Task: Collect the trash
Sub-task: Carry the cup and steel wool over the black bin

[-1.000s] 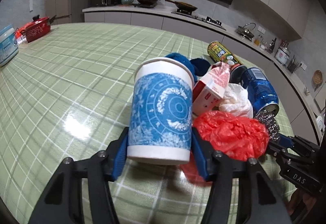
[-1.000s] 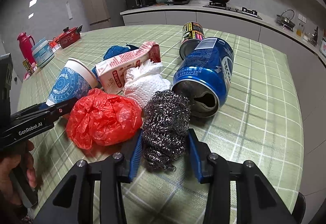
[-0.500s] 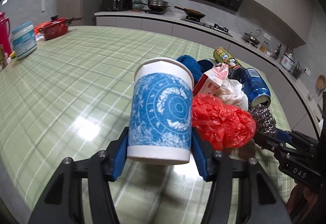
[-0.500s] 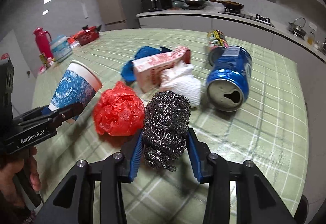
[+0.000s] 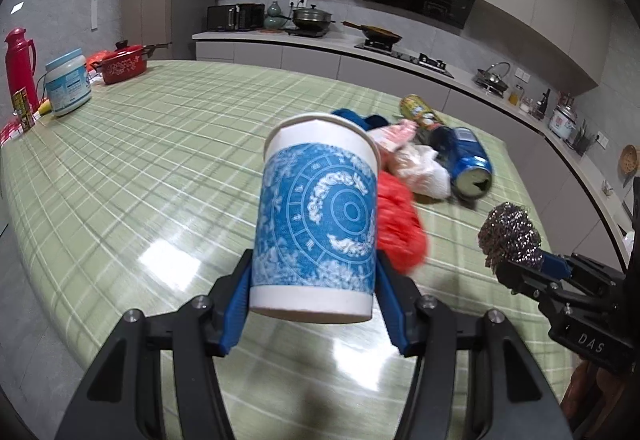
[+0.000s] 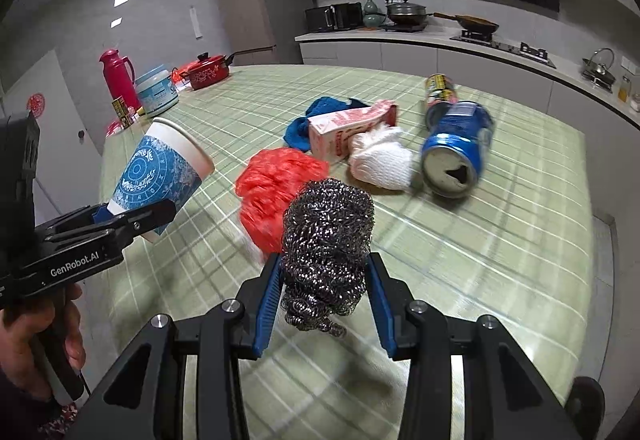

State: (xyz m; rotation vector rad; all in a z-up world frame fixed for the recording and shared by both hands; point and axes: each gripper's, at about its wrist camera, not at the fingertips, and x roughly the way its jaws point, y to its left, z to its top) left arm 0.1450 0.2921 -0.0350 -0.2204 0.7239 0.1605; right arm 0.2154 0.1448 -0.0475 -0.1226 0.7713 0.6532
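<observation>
My left gripper (image 5: 314,304) is shut on a blue-patterned paper cup (image 5: 318,216), held upright above the green checked table (image 5: 140,160). The right gripper (image 6: 324,304) is shut on a steel wool scourer (image 6: 328,240), also lifted off the table. Each gripper shows in the other's view: the cup (image 6: 160,176) at the left, the scourer (image 5: 510,236) at the right. Left lying on the table are a red plastic bag (image 6: 276,180), a white paper wad (image 6: 382,160), a pink carton (image 6: 348,128), a blue cloth (image 6: 316,116), a blue can (image 6: 456,152) and a yellow-black can (image 6: 440,88).
At the table's far left corner stand a red thermos (image 6: 118,78), a white-blue tub (image 6: 158,94) and a red pot (image 6: 208,72). A kitchen counter with stove and pans (image 6: 476,26) runs behind. A hand (image 6: 36,336) grips the left tool's handle.
Both grippers have pulled back and risen from the trash pile, carrying the cup and the scourer. The pile now looks smaller and farther away.
</observation>
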